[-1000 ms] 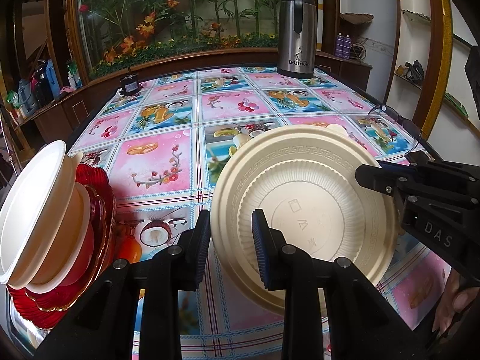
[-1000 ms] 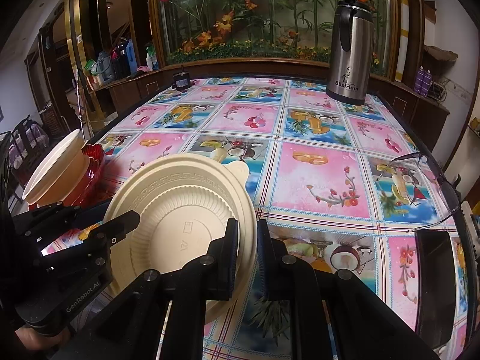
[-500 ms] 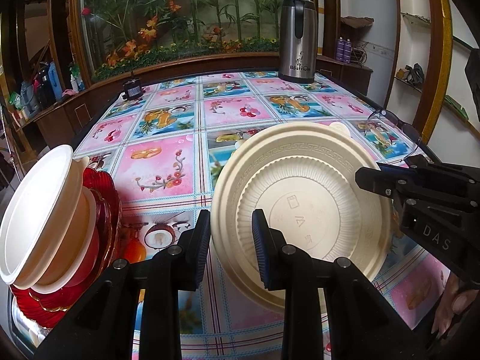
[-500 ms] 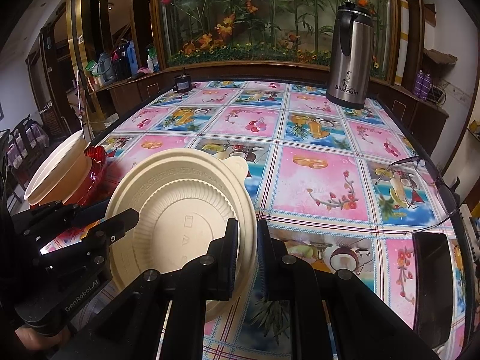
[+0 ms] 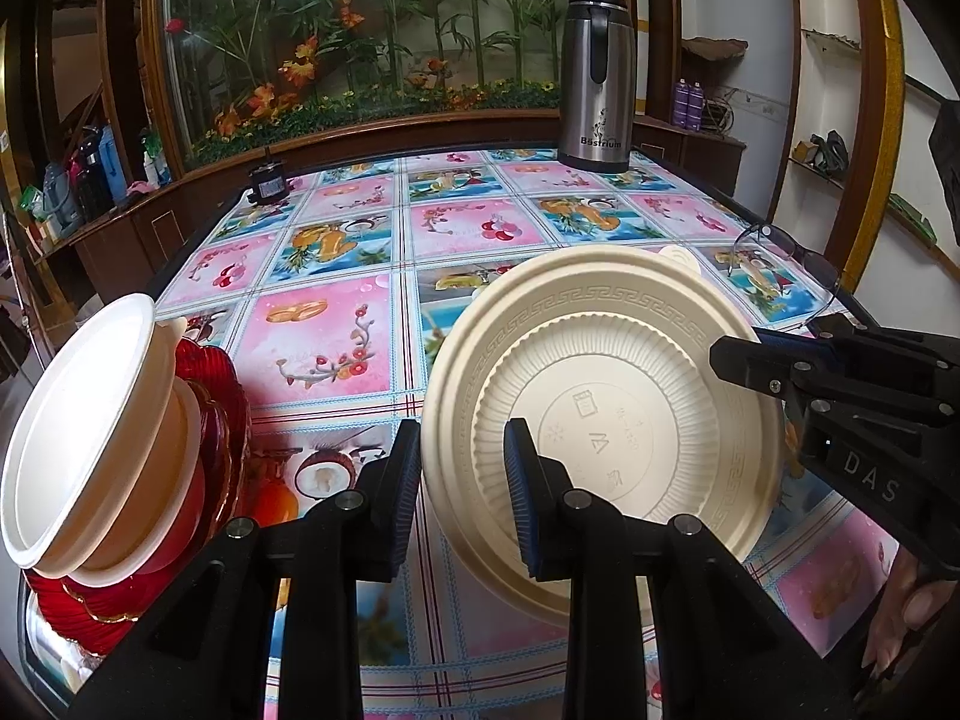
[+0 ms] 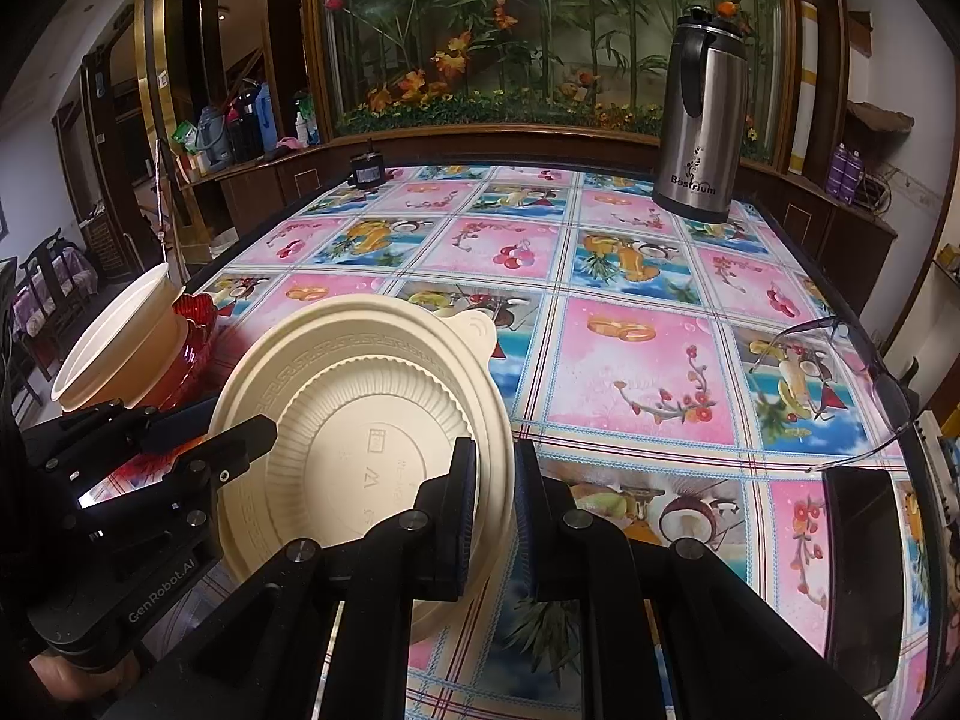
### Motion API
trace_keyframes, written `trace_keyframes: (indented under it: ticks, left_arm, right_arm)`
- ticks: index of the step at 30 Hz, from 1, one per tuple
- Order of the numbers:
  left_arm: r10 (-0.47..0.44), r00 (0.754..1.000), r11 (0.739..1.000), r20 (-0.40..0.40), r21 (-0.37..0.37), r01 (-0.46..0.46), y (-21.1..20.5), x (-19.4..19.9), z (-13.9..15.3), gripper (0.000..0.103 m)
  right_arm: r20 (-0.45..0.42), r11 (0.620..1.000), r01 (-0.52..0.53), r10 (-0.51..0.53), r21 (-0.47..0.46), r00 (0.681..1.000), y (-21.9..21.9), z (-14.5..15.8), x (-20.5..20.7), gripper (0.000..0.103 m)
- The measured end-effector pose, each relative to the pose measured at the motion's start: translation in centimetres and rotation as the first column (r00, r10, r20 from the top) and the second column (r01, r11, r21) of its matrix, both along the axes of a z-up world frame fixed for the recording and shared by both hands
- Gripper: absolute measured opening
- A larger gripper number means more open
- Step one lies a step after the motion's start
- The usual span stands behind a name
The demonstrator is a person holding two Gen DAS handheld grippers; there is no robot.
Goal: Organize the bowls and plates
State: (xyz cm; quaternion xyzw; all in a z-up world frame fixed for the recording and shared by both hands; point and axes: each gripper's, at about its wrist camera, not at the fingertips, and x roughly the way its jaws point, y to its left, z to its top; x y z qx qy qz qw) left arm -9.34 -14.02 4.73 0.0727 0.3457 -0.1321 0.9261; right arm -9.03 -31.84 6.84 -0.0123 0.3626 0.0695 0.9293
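Both hand-held grippers pinch round cream ribbed plastic plate [image 5: 606, 420] – tilted on edge above floral-tile tabletop [image 5: 336, 324]. Left hand-held gripper [image 5: 462, 468] on plate's left rim, right hand-held gripper [image 6: 493, 480] on right rim. Cream bowls [image 5: 90, 438] stacked on red glass dishes [image 5: 216, 420] – far left.

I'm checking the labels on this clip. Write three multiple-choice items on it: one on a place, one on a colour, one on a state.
1. Where does the steel thermos stand?
A. far end of the table
B. on the red plates
C. on the floor

2. What colour are the plates under the tilted bowls?
A. blue
B. red
C. green

3. How is the cream plate held?
A. lying flat on the table
B. by one gripper only
C. by the left gripper and the right gripper, one on each edge

Answers: 1 A, it stands by the far rim; 2 B, scalloped red edges show; 3 C, each view shows fingers closed on its rim.
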Motion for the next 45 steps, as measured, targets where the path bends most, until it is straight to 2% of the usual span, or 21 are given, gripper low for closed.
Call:
trace_keyframes:
  ticks: [10,19,25,35,40,45]
  left_arm:
    - [0.006,1.000,1.000,0.025,-0.013,-0.005,0.6,-0.4,1.1,0.025]
    - [0.054,0.991,0.997,0.121,-0.068,-0.046,3.5,-1.4,5.2,0.025]
    - [0.120,0.979,0.989,0.166,-0.111,-0.103,6.9,-1.6,7.3,0.025]
    - [0.280,0.941,0.955,0.191,-0.155,-0.253,13.7,-1.4,8.4,0.025]
    - [0.354,0.916,0.930,0.186,-0.171,-0.325,16.8,-1.4,8.1,0.025]
    - [0.399,0.903,0.910,0.157,-0.184,-0.370,19.0,-1.1,7.0,0.025]
  right_arm:
    - [0.017,1.000,-0.007,0.007,0.005,1.000,0.2,0.9,-0.3,0.013]
    - [0.060,0.997,-0.067,0.065,0.026,0.996,2.1,4.0,-0.4,0.013]
    - [0.067,0.985,-0.145,0.139,0.092,0.988,4.1,6.6,0.6,0.013]
    - [0.086,0.950,-0.289,0.280,0.118,0.956,11.4,9.5,2.5,0.013]
    - [0.050,0.928,-0.345,0.341,0.142,0.939,15.2,9.3,3.8,0.013]
    - [0.004,0.915,-0.375,0.379,0.146,0.926,18.1,8.4,4.8,0.013]
